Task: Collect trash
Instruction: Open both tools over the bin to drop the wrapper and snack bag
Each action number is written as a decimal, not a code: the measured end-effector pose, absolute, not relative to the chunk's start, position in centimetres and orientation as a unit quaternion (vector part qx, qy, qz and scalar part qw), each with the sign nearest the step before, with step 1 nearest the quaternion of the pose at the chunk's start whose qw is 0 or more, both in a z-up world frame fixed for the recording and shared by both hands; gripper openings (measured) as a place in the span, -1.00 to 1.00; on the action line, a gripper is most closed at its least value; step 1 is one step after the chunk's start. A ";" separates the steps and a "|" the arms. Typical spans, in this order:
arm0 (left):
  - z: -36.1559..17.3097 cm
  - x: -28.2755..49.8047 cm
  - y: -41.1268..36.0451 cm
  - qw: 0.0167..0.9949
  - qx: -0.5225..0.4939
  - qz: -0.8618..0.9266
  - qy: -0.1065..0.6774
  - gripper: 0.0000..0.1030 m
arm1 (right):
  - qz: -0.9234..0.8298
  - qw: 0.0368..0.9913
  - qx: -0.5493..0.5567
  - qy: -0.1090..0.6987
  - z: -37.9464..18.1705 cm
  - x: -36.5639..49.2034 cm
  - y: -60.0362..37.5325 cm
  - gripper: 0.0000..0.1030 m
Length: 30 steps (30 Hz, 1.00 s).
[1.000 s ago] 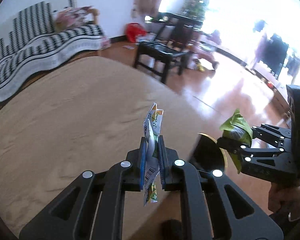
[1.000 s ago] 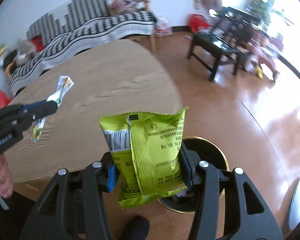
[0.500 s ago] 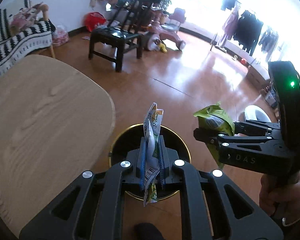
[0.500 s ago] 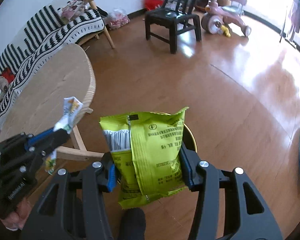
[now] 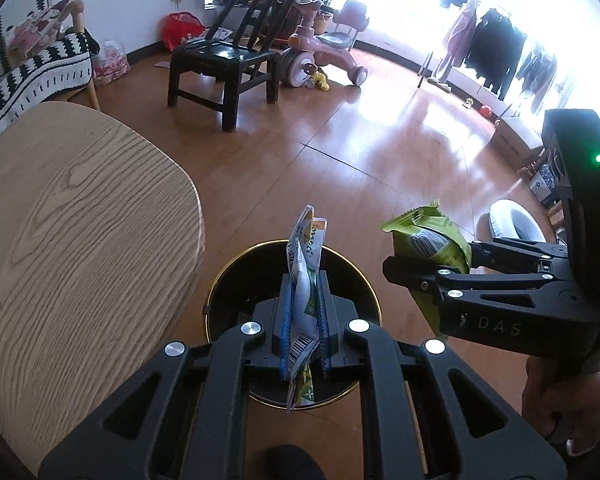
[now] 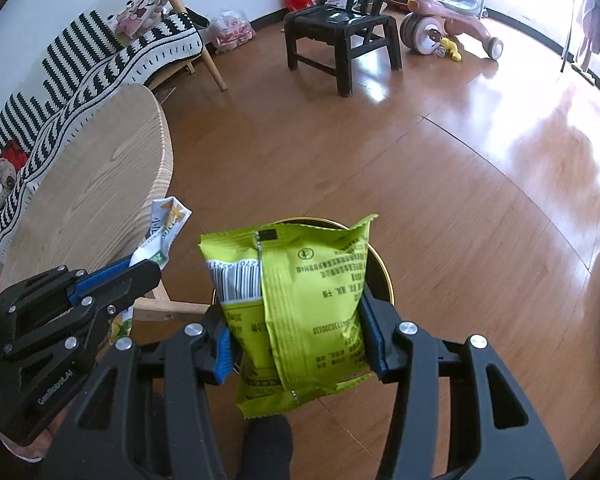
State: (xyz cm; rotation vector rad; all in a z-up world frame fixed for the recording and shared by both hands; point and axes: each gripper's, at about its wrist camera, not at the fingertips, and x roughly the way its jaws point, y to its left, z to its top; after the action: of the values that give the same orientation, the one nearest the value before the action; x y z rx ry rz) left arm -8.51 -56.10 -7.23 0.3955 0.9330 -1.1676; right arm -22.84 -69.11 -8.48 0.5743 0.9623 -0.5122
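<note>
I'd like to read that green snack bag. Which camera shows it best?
The right wrist view: the green snack bag faces the camera flat, print and barcode visible, clamped in the right hand-held gripper. The left wrist view shows it edge-on and crumpled.

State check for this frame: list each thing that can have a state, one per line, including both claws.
Left claw: shut on the white wrapper, over the bin.
White wrapper: pinched upright, crumpled, not yet dropped.
Right claw: shut on the green bag.
Green bag: held by its sides, upright, above the bin.
Bin: on the floor beside the table, open top, no lid.
Table: nothing on the part in view.
Black chair: upright, unoccupied.
</note>
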 end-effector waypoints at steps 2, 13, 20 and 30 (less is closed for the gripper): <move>-7.3 -8.4 -56.1 0.716 0.180 -0.526 0.422 -0.79 | -0.240 0.816 0.270 0.452 -8.6 -22.7 -69.2 -0.02; -7.3 -9.1 -55.9 0.715 0.187 -0.527 0.420 -0.79 | -0.237 0.817 0.269 0.451 -8.5 -22.5 -69.4 0.01; -7.3 -8.8 -55.8 0.717 0.190 -0.519 0.424 -0.05 | -0.244 0.820 0.272 0.440 -7.9 -22.7 -69.6 0.45; -6.2 -8.3 -54.7 0.727 0.180 -0.519 0.412 0.26 | -0.252 0.822 0.273 0.431 -7.4 -23.0 -69.6 0.50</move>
State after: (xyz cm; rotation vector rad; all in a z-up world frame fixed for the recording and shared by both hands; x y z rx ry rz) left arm -8.34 -54.67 -6.16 0.3964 0.9091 -1.1451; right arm -23.00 -69.62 -7.41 0.5810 0.9162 -0.5360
